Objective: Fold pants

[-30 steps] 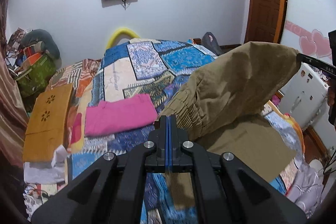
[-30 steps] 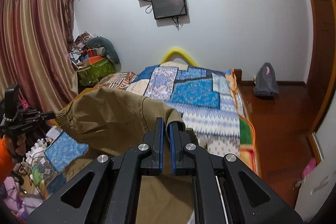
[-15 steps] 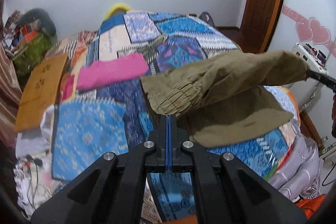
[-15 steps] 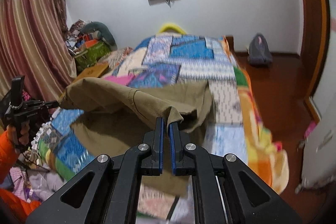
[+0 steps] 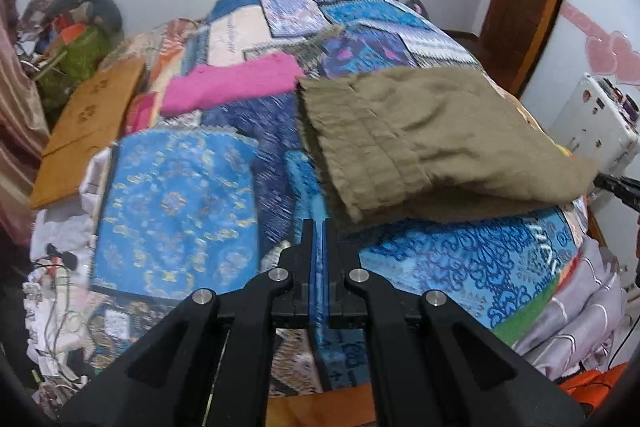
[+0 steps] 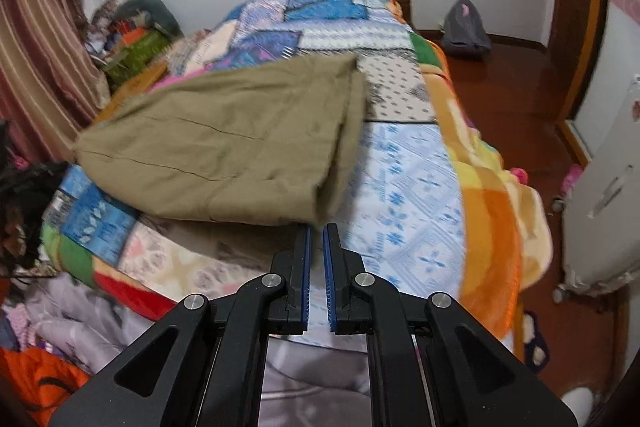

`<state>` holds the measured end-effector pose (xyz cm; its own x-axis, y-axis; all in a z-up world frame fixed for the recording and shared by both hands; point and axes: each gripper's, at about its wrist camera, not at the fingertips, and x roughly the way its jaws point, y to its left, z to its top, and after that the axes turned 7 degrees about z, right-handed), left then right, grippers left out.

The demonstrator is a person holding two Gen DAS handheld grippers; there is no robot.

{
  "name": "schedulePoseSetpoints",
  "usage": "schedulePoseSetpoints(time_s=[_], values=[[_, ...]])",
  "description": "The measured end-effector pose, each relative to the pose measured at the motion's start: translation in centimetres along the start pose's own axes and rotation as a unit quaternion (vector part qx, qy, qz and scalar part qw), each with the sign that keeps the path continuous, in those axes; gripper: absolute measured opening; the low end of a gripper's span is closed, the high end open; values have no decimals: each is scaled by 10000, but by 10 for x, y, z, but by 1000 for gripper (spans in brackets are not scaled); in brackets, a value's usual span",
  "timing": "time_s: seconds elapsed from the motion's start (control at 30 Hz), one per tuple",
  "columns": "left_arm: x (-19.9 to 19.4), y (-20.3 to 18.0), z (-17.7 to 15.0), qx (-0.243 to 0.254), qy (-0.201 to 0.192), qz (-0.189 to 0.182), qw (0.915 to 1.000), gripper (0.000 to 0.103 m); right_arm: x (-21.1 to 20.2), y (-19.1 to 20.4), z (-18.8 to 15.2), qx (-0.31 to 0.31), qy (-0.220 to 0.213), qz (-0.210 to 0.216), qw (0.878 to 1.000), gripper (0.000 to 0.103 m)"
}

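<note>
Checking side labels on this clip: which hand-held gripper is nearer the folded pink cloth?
Left. The left hand-held gripper faces the pink cloth across the quilt. The right hand-held gripper is beyond the khaki pants, which lie between.

A bed with a patchwork quilt [image 5: 176, 195] bears folded khaki pants [image 5: 432, 131] and a pink garment [image 5: 236, 83].

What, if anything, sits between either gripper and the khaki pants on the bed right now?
Nothing visible does. The khaki pants lie folded over on the patchwork quilt, just beyond the tips of the left gripper and the right gripper. The pink garment lies farther back, off to the side.
</note>
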<state>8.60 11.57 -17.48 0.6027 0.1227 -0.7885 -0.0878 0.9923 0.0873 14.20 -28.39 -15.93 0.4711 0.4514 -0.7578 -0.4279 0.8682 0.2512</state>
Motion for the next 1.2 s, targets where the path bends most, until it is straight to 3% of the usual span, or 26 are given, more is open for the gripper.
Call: schedulePoseSetpoints(time_s=[0.17, 0.3, 0.33, 0.5, 0.67, 0.73, 0.9, 1.2], values=[[-13, 4, 19, -97, -194, -55, 9998, 10, -22, 3, 13, -97, -223, -181, 9995, 9], [-17, -11, 37, -41, -355, -182, 9992, 33, -30, 23, 32, -358, -572, -42, 9977, 31], [-17, -16, 41, -20, -380, -237, 9990, 37, -28, 27, 35, -384, -612, 21, 9974, 31], [0, -46, 48, 140, -274, -477, 9984, 40, 4, 50, 42, -529, -514, 377, 9966, 31], [32, -61, 37, 154, 48, -455, 9988, 43, 55, 53, 23, -378, 98, 581, 9975, 31], [42, -63, 31, 146, 115, -405, 9990, 49, 65, 52, 15, -320, 238, 635, 9972, 31], [44, -57, 30, 40, 133, -424, 9990, 53, 57, 43, 18, -200, 274, 634, 9974, 31], [30, -25, 81, -166, -318, -11, 9994, 54, 40, 25, 62, -361, -160, 204, 9990, 32]])
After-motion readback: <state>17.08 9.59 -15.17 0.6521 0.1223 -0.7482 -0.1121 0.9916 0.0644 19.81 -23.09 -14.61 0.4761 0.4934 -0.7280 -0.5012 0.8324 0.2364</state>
